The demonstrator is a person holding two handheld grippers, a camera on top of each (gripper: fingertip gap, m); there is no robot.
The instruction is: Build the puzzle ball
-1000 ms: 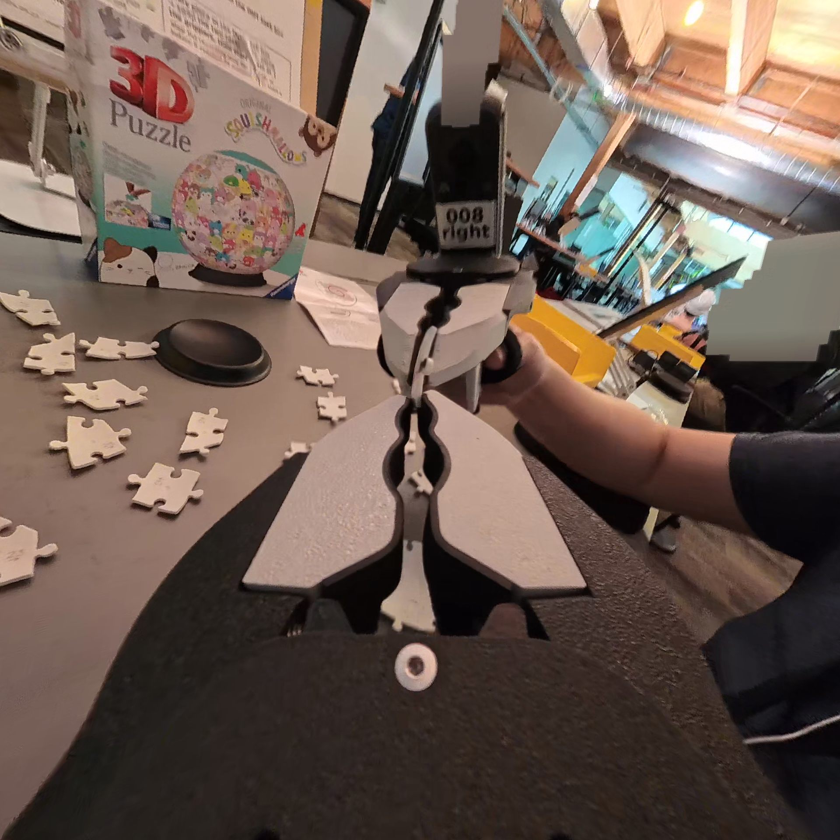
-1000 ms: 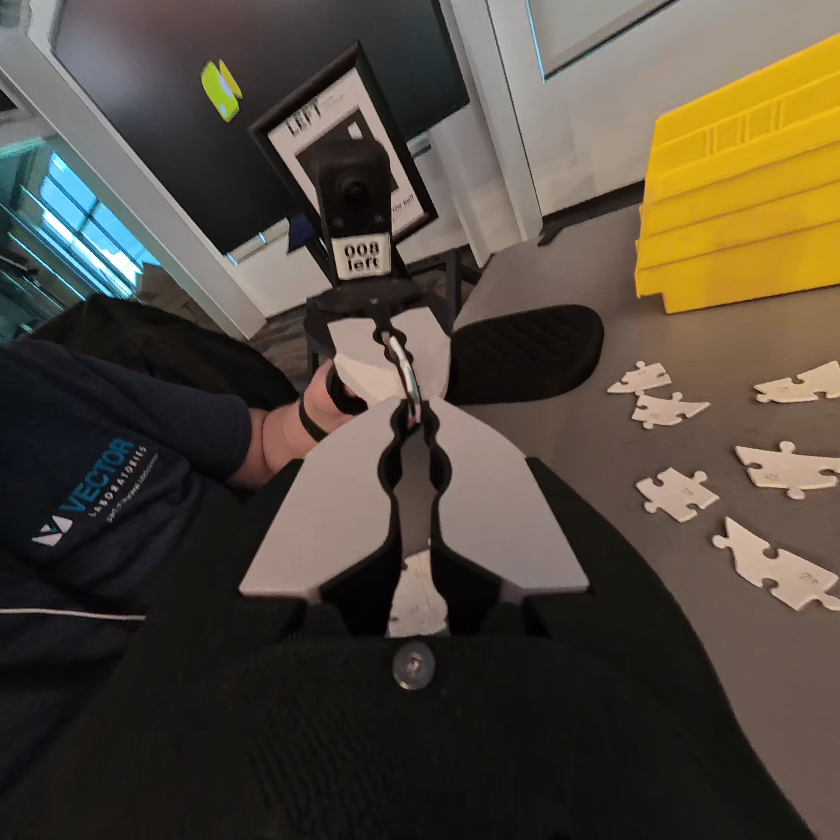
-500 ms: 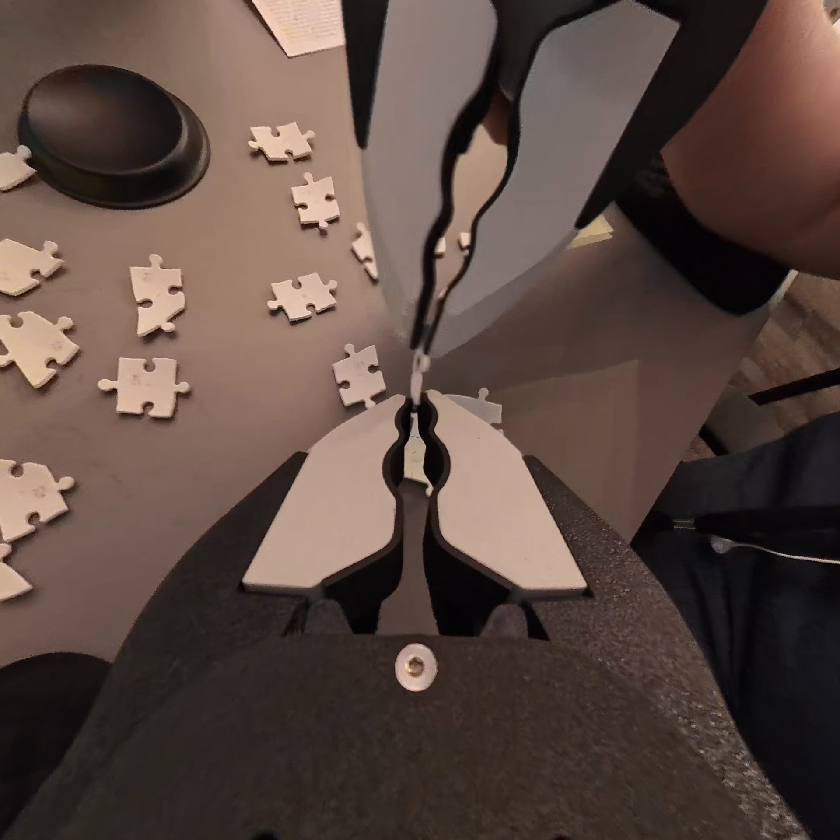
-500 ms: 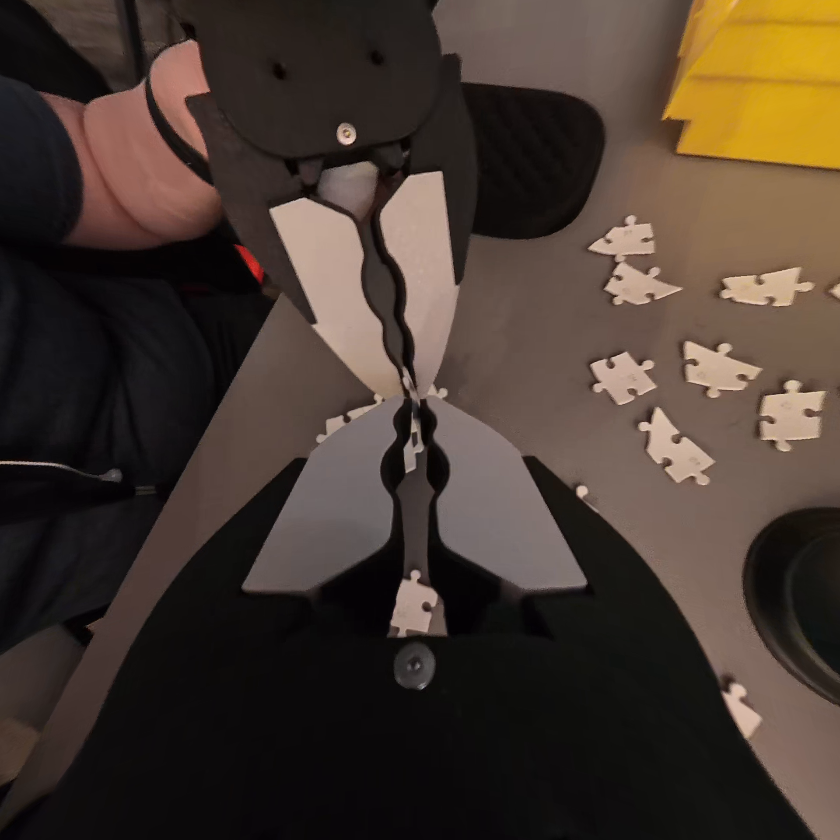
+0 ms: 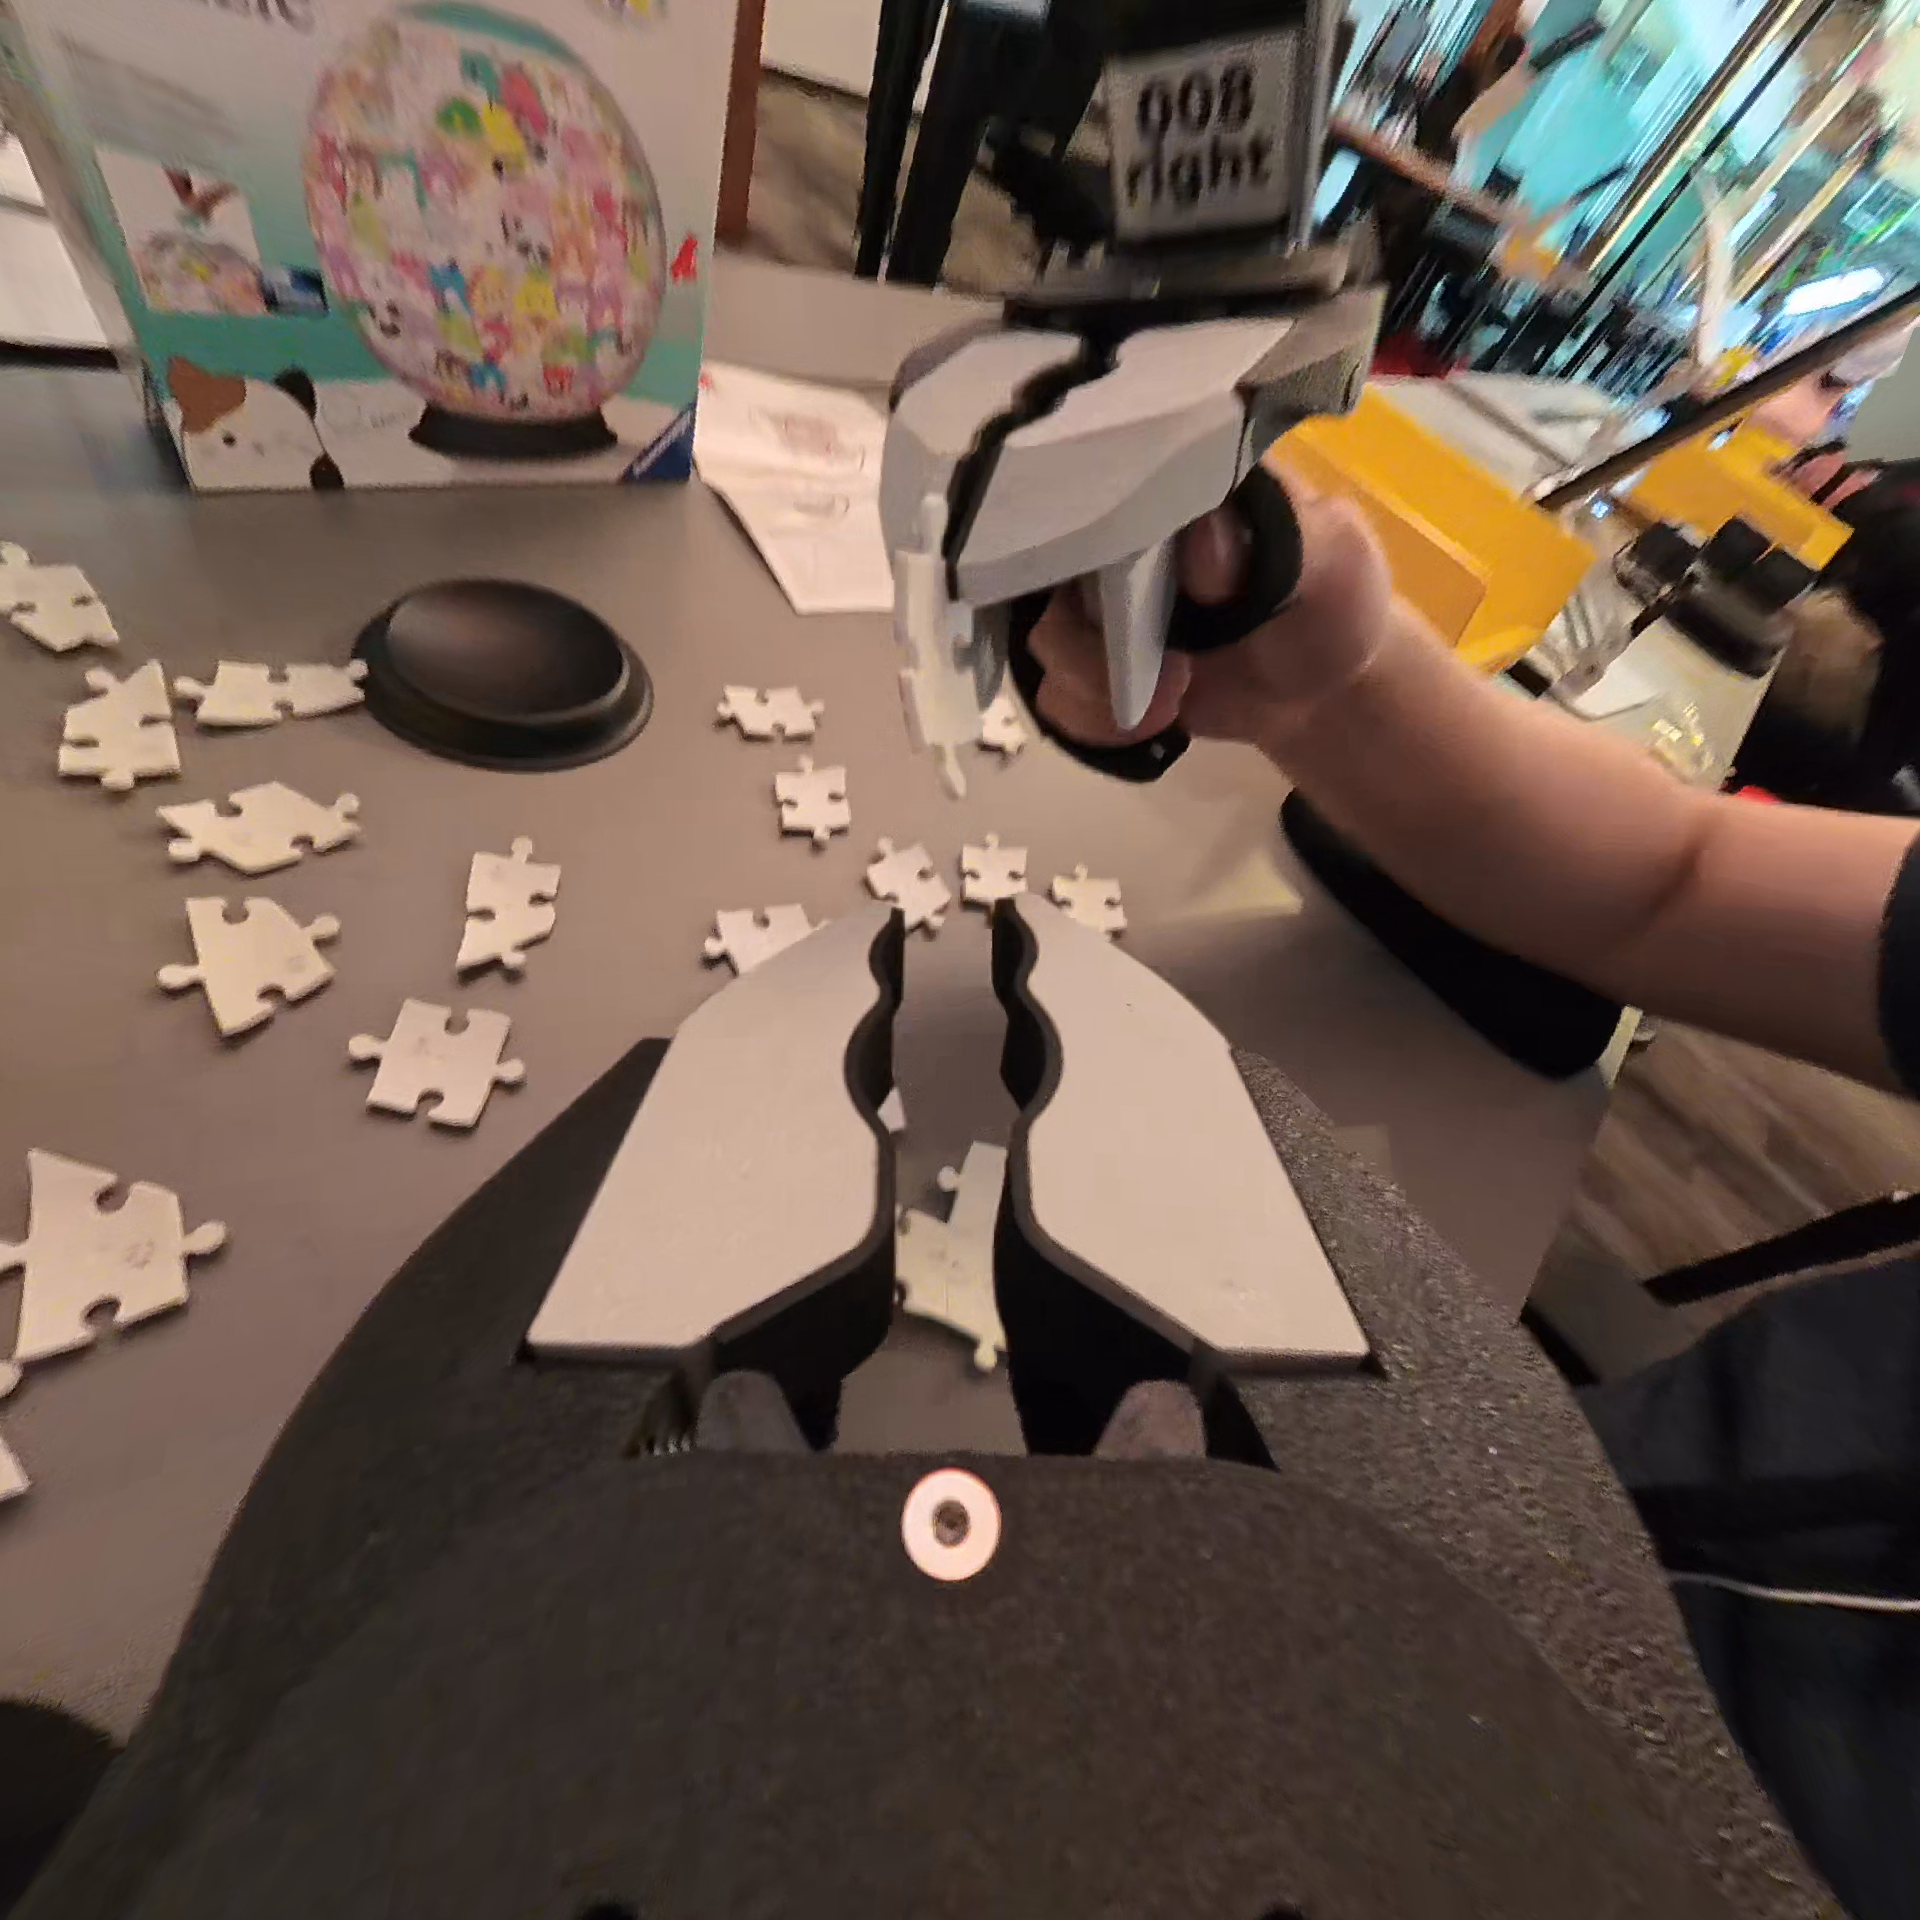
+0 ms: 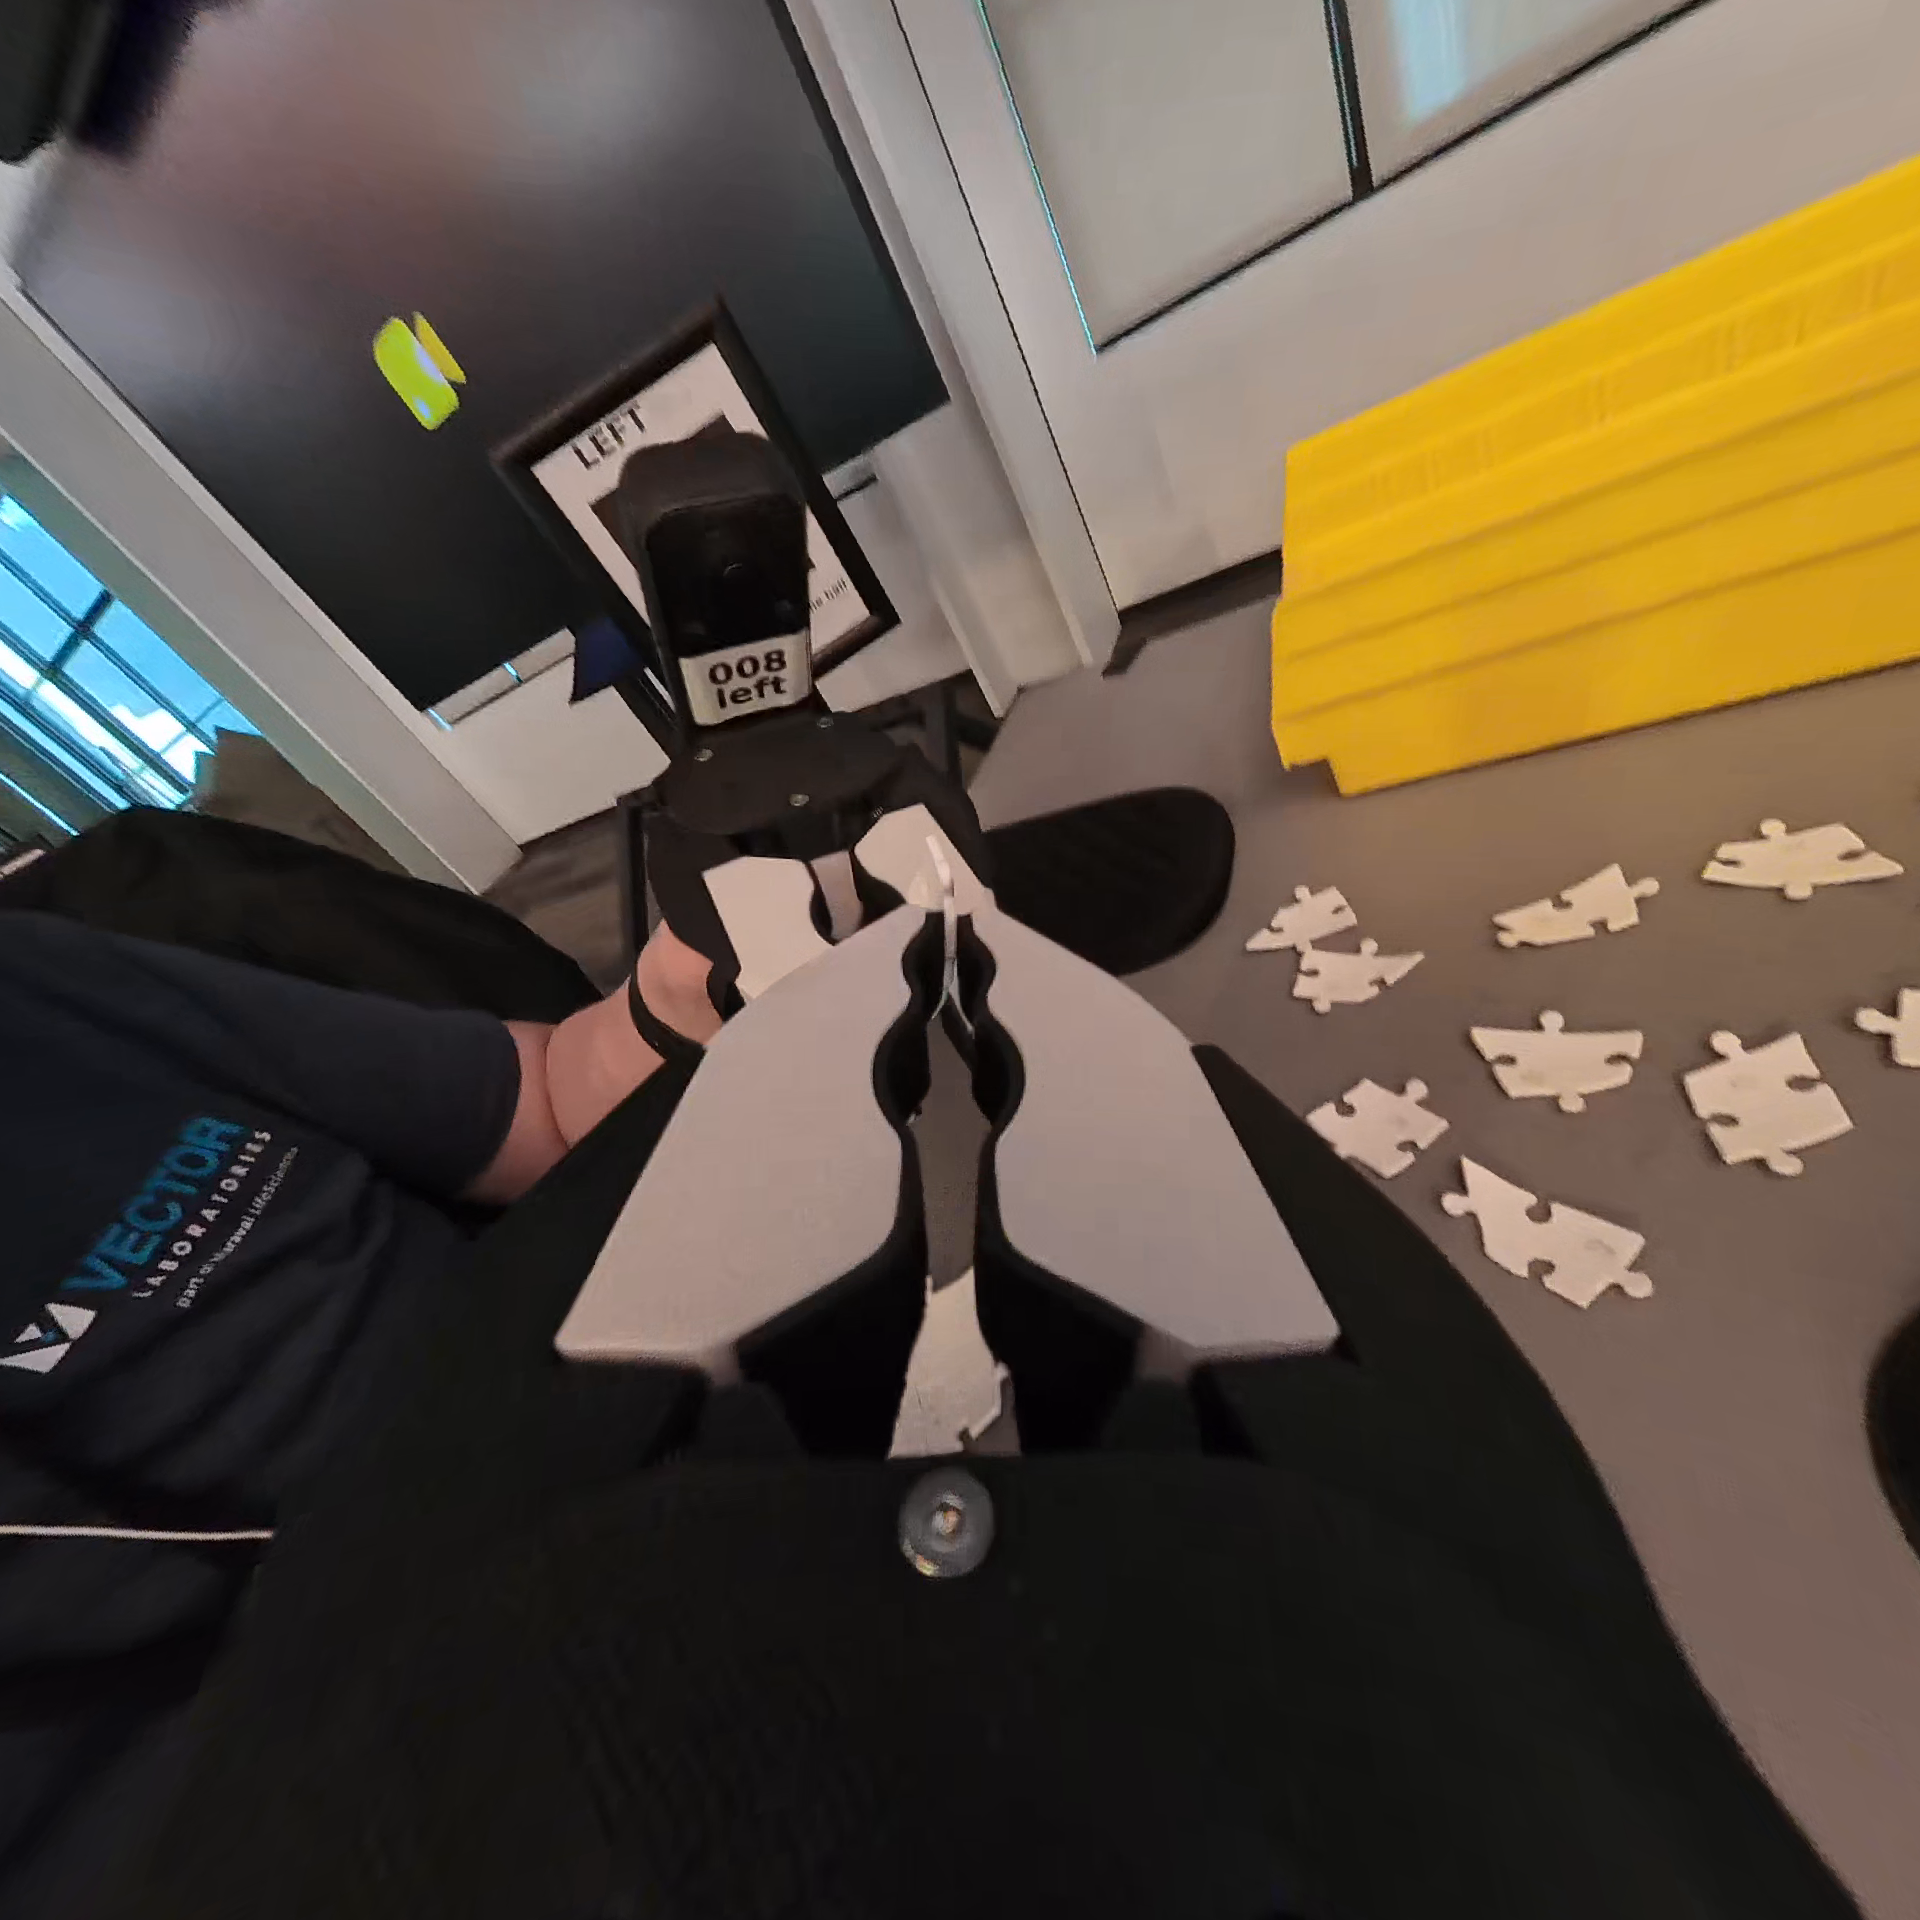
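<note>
My right gripper (image 6: pixel 945 935) is shut on joined white puzzle pieces (image 6: pixel 943 971), seen edge-on between its tips. In the left wrist view the right gripper (image 5: pixel 940 520) is raised above the grey table (image 5: pixel 644 540), and the joined pieces (image 5: pixel 935 644) hang down from its tips. My left gripper (image 5: pixel 945 920) is open and holds nothing, below and in front of the right one. It also shows in the right wrist view (image 6: pixel 842 914), close ahead. A loose piece (image 5: pixel 951 1247) shows through the gap between the left fingers. Several loose pieces (image 5: pixel 249 961) lie face down on the table.
The black round stand (image 5: pixel 504 665) sits at the left middle, with the puzzle box (image 5: pixel 416 239) and a paper leaflet (image 5: pixel 800 499) behind it. More pieces (image 6: pixel 1558 1060) lie to the right of my right gripper. Yellow bins (image 6: pixel 1610 582) stand beyond them. A black chair seat (image 6: pixel 1122 862) is off the table edge. About 5 cm separates my left fingertips from my right.
The left gripper has opened and let go of its piece. The right gripper keeps the joined pieces and has lifted away. Both views have tilted back up from looking down at the table.
</note>
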